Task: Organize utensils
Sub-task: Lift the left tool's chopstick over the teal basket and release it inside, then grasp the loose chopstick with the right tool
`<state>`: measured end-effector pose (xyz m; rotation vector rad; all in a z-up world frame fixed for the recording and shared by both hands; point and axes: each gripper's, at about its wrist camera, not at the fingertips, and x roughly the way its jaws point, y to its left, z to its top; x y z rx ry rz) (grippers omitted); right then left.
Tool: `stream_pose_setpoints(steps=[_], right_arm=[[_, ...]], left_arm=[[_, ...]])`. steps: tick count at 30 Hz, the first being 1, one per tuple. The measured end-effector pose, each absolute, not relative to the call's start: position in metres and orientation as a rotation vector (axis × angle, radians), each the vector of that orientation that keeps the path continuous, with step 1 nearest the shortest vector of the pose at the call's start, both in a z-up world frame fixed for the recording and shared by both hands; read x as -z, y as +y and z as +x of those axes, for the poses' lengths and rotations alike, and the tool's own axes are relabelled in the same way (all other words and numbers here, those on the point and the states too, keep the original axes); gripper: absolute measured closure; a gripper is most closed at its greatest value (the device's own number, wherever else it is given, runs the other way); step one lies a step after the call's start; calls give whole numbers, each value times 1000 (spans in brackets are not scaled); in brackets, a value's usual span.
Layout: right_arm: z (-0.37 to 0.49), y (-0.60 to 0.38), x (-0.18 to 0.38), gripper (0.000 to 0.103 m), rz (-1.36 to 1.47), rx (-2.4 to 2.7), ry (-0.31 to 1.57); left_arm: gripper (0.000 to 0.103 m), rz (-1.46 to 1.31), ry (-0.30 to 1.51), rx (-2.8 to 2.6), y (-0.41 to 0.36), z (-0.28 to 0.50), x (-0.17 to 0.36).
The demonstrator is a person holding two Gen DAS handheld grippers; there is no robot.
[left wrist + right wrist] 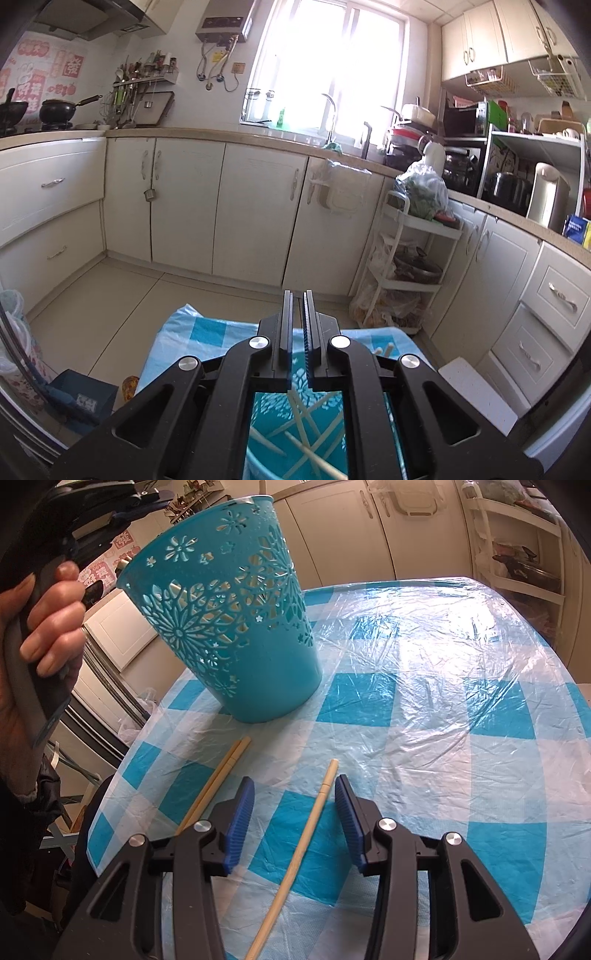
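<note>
The right tongs (294,797) hang open over the counter (461,709), straddling a single chopstick (306,834) without touching it. By my reading, the pickup is in hand; next comes lowering, closing on the stick, then carrying it to the basket (236,627) at 11 o'clock. Two more chopsticks (216,779) lie just beside, at 10 o'clock. The left tongs (297,321) are nearly closed and hold nothing, above the basket's mouth, where chopsticks (301,432) already lie. Open room lies at 2 o'clock; the counter's edge curves close at 8 o'clock.
</note>
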<state>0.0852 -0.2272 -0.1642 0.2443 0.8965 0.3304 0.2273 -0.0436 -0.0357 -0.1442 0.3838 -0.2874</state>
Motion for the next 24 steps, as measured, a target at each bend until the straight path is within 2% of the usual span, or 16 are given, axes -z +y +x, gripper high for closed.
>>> stream_pose_setpoints(steps=[3,6,8,9,11,13,15,18,19,24], right_arm=[[84,-226,164,58,231,-320,895],[82,-221,163,57,194,-291,891],[79,-218,163,56,175,-268,889],[78,-217,163,56,172,-256,886],[74,-215,164,56,156,-232,879],[70,-210,164,57,112,-211,873],[67,-204,165,63,52,-176,872],[65,-199,164,84,-21,-137,868],[66,-198,164,94,-34,-138,870],[65,-192,162,97,-81,-168,889]], left_arm=[[84,-150,379,271,-32,211,35],[60,-162,345,225,-12,185,31],[41,-167,324,182,3,166,31],[37,-172,319,164,11,158,33],[20,-187,318,120,27,140,41],[15,-187,345,78,39,127,57],[13,-177,403,62,46,122,78],[13,-134,536,55,44,130,116],[13,-121,574,61,42,135,125],[12,-44,695,84,26,157,158]])
